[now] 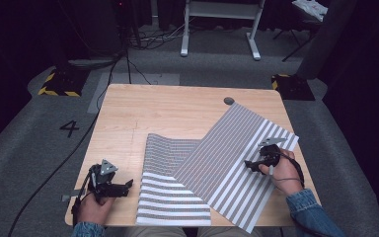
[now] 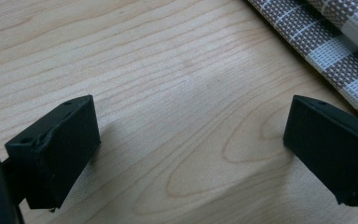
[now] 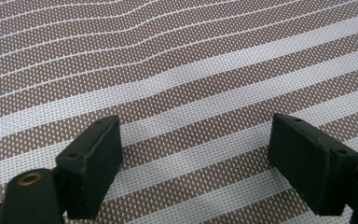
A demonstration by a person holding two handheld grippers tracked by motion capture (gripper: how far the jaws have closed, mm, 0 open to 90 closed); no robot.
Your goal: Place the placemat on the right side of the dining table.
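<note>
Two brown-and-white striped woven mats lie on the wooden table [image 1: 143,113]. One mat [image 1: 170,197] rests flat at the front centre. The other mat [image 1: 227,158] lies diagonally over its right side and reaches toward the far right. My right gripper [image 1: 249,164] hovers low over the diagonal mat's right part, jaws open, only striped weave [image 3: 168,70] under my right gripper [image 3: 196,158]. My left gripper [image 1: 127,186] sits at the front left on bare wood. My left gripper [image 2: 191,140] is open and empty, with a mat's edge [image 2: 335,42] just beyond its right jaw.
A small grey round disc [image 1: 229,100] sits near the table's far edge. Beyond the table stand a white desk frame [image 1: 222,29], floor cables and two yellow-and-black striped blocks [image 1: 59,84]. A "4" [image 1: 69,128] is marked on the grey floor at left.
</note>
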